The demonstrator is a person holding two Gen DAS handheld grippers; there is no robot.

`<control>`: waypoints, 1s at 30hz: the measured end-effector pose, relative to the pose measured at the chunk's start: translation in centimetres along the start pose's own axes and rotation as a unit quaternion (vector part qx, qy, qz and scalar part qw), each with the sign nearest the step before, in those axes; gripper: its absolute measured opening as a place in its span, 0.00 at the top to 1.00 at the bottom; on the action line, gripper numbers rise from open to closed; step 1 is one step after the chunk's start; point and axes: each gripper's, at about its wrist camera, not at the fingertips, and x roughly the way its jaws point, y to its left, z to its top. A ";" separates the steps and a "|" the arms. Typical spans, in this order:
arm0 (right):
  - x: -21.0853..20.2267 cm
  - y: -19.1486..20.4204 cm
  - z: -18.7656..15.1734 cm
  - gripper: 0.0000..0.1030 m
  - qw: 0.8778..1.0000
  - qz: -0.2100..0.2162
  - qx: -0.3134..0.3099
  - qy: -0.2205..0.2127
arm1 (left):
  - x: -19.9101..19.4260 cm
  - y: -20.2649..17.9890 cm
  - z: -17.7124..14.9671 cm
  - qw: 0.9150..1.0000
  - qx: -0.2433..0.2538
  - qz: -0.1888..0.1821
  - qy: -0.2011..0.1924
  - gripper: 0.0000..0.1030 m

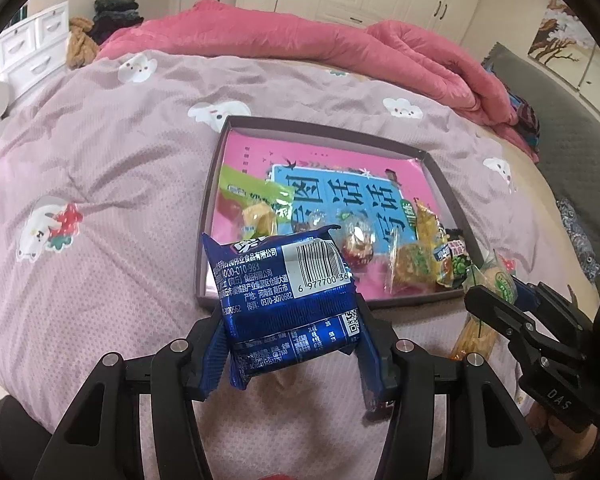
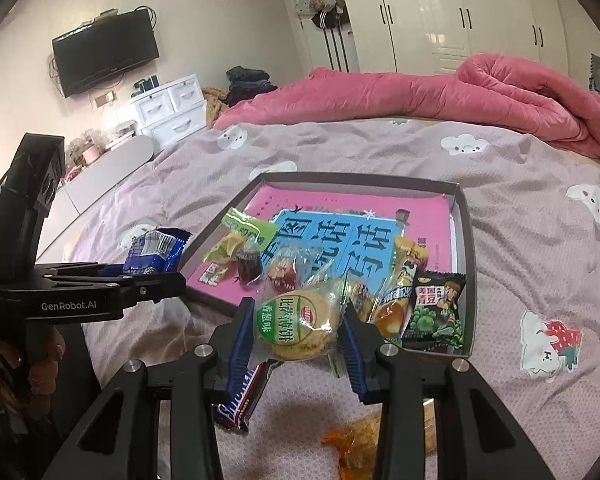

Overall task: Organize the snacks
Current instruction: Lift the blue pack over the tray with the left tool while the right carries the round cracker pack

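Note:
My left gripper [image 1: 290, 336] is shut on a blue snack packet [image 1: 284, 292] with a barcode, held above the bed just in front of the shallow box [image 1: 220, 152]. In the right wrist view that same blue snack packet [image 2: 156, 252] shows at the left, beside the box [image 2: 466, 220]. My right gripper [image 2: 298, 332] is shut on a round biscuit pack [image 2: 296, 326] with a green label, at the box's near edge. The box holds a pink book and several snacks, among them a green pea packet [image 2: 436, 308]. A dark bar wrapper [image 2: 244, 396] lies under the right gripper's left finger.
The box rests on a pink-lilac bedspread [image 1: 100, 160]. A rolled pink quilt [image 2: 500, 92] lies along the far side. An orange wrapped snack [image 2: 356, 440] sits on the bed in front of the box. White drawers [image 2: 168, 108] and a wall television stand beyond the bed's left side.

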 end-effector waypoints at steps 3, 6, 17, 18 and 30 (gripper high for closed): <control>0.0 -0.3 0.2 0.60 1.000 -0.001 0.006 -0.002 | 0.0 -0.2 0.3 1.000 0.001 0.000 -0.005 0.45; -0.1 -0.3 0.3 0.60 1.000 -0.003 0.008 -0.006 | -0.1 -0.4 0.6 1.000 0.003 0.001 -0.010 0.45; -0.4 -1.5 0.9 0.60 0.999 -0.012 0.034 -0.019 | 0.2 -1.0 1.7 1.000 0.009 0.004 -0.023 0.45; -0.4 -1.7 0.9 0.60 0.999 -0.014 0.038 -0.020 | 0.3 -1.0 1.8 1.000 0.010 0.005 -0.024 0.45; -1.1 -3.8 1.5 0.60 0.995 -0.041 0.076 -0.047 | 2.5 -0.5 2.6 0.999 0.017 0.011 -0.032 0.45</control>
